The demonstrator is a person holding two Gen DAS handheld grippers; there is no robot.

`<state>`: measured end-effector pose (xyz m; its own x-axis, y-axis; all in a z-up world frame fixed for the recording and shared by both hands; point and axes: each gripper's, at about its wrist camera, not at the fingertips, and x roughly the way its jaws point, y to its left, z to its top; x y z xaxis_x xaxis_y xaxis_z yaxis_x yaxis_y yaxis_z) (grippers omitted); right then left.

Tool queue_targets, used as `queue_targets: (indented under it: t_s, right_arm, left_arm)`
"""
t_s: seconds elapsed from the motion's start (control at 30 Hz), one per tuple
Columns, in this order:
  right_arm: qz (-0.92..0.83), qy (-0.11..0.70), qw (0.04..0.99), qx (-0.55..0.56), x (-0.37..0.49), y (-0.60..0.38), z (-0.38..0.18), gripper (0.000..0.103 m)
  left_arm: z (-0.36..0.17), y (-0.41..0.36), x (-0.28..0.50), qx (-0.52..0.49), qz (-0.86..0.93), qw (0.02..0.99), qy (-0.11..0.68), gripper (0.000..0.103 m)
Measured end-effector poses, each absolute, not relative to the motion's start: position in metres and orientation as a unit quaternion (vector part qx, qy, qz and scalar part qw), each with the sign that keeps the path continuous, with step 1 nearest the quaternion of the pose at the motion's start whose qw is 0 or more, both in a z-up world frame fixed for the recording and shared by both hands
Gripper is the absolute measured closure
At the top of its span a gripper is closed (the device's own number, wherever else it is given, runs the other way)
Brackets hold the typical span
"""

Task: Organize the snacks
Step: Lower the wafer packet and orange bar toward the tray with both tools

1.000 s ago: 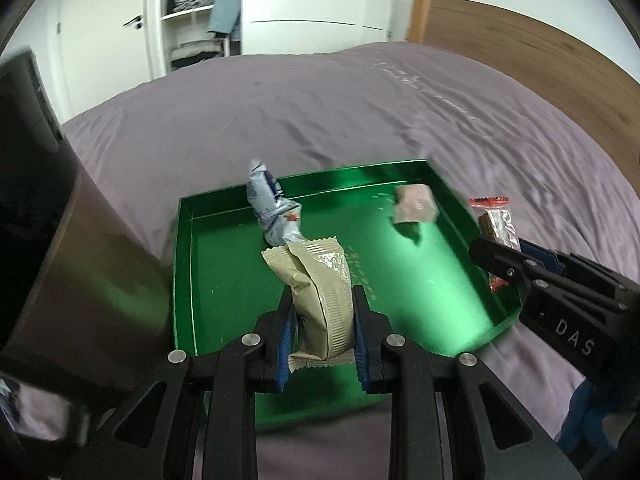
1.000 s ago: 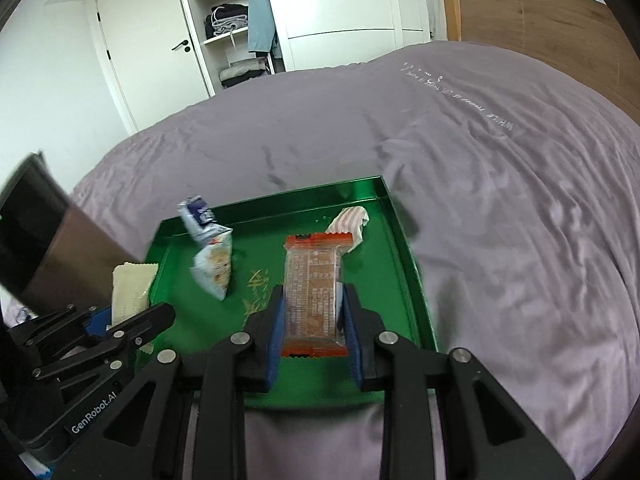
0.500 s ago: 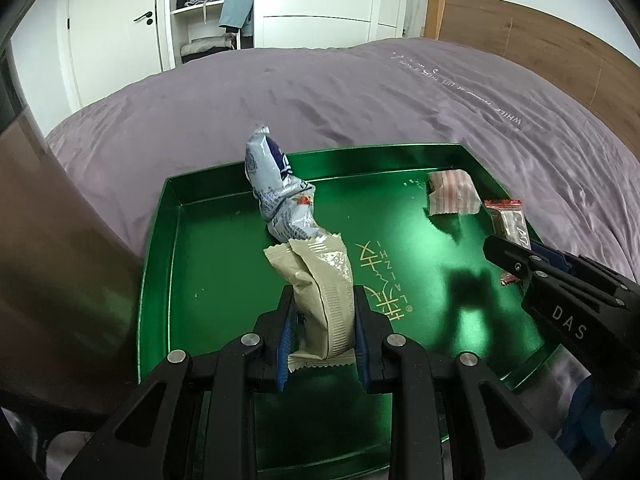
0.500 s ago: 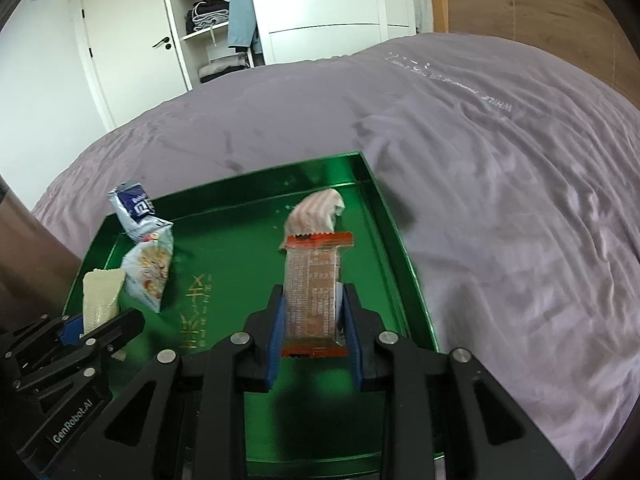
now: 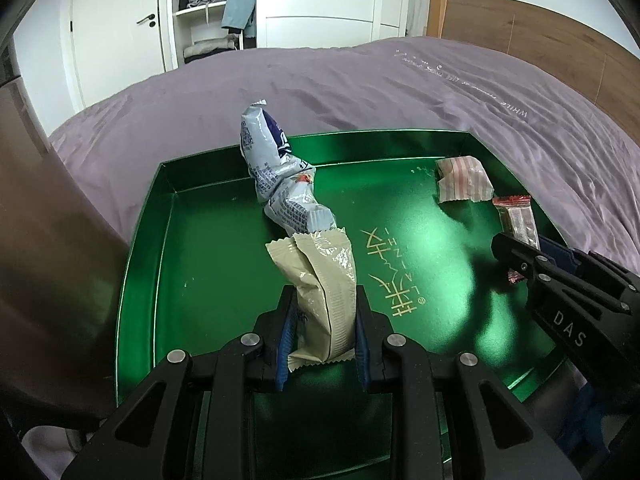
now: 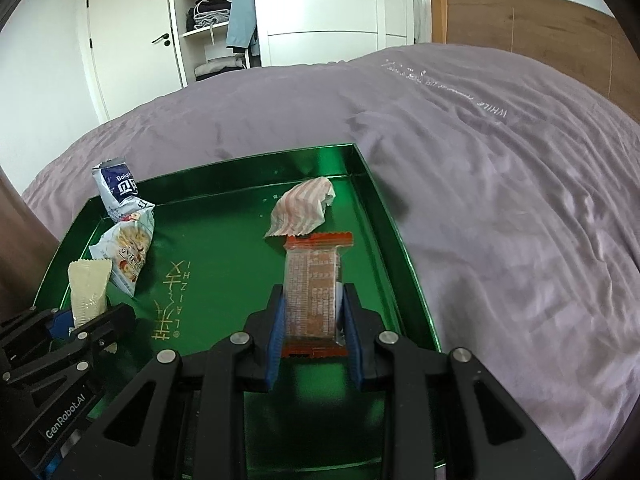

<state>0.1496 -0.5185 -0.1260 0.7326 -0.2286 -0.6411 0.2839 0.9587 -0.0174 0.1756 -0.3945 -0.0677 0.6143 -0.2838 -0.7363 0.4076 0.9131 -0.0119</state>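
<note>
Hovering over the green tray (image 5: pixel 140 240), our left gripper (image 5: pixel 322 332) pinches the beige packet (image 5: pixel 324 280) and our right gripper (image 6: pixel 314 322) the red bar (image 6: pixel 314 292); next we'd set both down and let go.

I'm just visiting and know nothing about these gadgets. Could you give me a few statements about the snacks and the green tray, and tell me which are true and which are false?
1. The left gripper holds a beige packet. True.
2. The right gripper is empty. False: its fingers clamp an orange-edged bar.
3. The green tray sits on a purple bedspread. True.
4. The pink striped wrapper lies outside the tray. False: it lies inside, near the far right corner.
5. A blue-and-white bag lies in the tray. True.
</note>
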Motion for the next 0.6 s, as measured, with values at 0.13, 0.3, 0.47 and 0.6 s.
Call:
queue_targets:
  t_s: [0.13,0.3,0.47,0.6]
  right_arm:
    - [-0.137,0.338,0.931,0.025,0.1499,-0.5133,-0.1289,0.103]
    - [-0.137,0.338,0.931,0.022,0.1486,-0.5127,-0.1322,0.103]
    - [-0.137,0.336,0.932,0.02,0.1489,-0.5126,-0.133,0.103]
    - [-0.136,0.336,0.932,0.019,0.1491,-0.513,-0.1334,0.103]
  left_arm:
    - [-0.0694,-0.3945,0.1754,0.077,-0.192,0.898,0.388,0.081]
    - [-0.0704,-0.3933,0.1754,0.073,-0.194,0.9,0.384,0.081]
    - [-0.0714,-0.394,0.1742,0.076,-0.194,0.901,0.381,0.08]
    - [-0.0718,-0.3941,0.1734,0.075,-0.194,0.901,0.38,0.079]
